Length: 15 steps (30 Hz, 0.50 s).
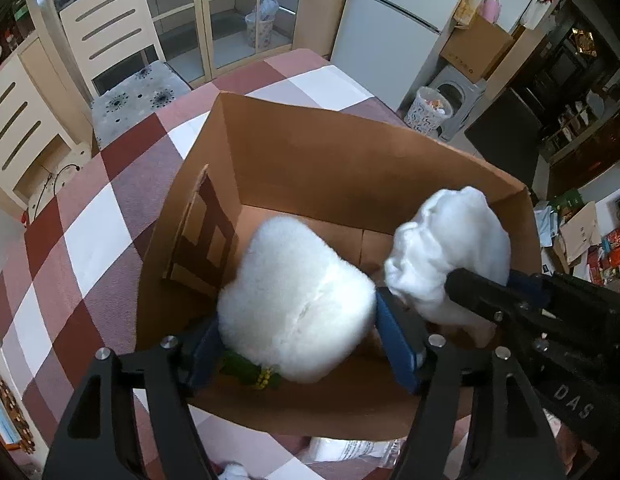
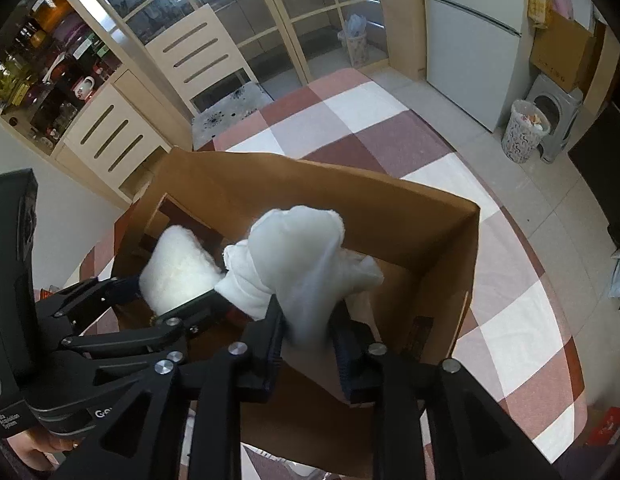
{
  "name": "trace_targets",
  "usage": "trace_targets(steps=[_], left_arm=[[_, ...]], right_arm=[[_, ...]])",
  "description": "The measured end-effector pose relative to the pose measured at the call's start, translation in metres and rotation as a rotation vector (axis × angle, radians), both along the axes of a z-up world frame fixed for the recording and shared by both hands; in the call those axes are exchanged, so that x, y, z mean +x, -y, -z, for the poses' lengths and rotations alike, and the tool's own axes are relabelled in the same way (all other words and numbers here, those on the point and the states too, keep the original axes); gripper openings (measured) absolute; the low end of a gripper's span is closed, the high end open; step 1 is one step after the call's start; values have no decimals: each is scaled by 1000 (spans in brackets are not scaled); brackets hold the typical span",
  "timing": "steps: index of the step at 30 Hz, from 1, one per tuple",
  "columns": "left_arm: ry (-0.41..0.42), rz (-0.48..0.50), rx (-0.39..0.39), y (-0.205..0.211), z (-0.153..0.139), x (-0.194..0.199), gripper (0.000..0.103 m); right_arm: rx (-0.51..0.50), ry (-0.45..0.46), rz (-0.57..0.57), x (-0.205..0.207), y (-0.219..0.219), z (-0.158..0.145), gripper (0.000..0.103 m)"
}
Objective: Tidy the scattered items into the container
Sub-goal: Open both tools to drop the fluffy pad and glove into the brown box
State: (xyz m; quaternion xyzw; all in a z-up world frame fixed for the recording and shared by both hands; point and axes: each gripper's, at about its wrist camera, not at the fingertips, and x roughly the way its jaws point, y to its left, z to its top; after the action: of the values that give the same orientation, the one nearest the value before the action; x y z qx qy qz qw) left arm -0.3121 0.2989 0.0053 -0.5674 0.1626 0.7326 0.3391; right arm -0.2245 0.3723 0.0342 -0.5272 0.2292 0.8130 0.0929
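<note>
Here your left gripper (image 1: 298,344) reaches down into the open cardboard box (image 1: 349,160) with a fluffy white plush (image 1: 294,300) between its blue pads (image 1: 393,344). The plush is round, thick-piled and bulges well above the fingers; the jaws stand about half open, and whether the pads still press on it you cannot tell from either view. A bit of green leaf with yellow beads (image 1: 250,374) shows under it. Your right gripper (image 2: 310,340) is nearly closed on a crumpled white cloth (image 2: 298,256), thin and smooth, bunched into folds that rise over the box's inside. The box sits on a red, pink and white checked tablecloth (image 1: 90,220), with a clear plastic bag (image 1: 349,450) just outside its near wall.
</note>
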Motion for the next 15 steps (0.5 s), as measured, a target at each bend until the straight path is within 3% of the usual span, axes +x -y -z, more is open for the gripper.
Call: trace_targets(steps=[9,15], left_arm=[[-2,-20,16,12,-9,-1,73],[-28,-50,49,30,-39,8,74]], right_arm=[[-33,-21,36,6,-7,-13,28],[-32,-67,28,15,-5,-41,28]])
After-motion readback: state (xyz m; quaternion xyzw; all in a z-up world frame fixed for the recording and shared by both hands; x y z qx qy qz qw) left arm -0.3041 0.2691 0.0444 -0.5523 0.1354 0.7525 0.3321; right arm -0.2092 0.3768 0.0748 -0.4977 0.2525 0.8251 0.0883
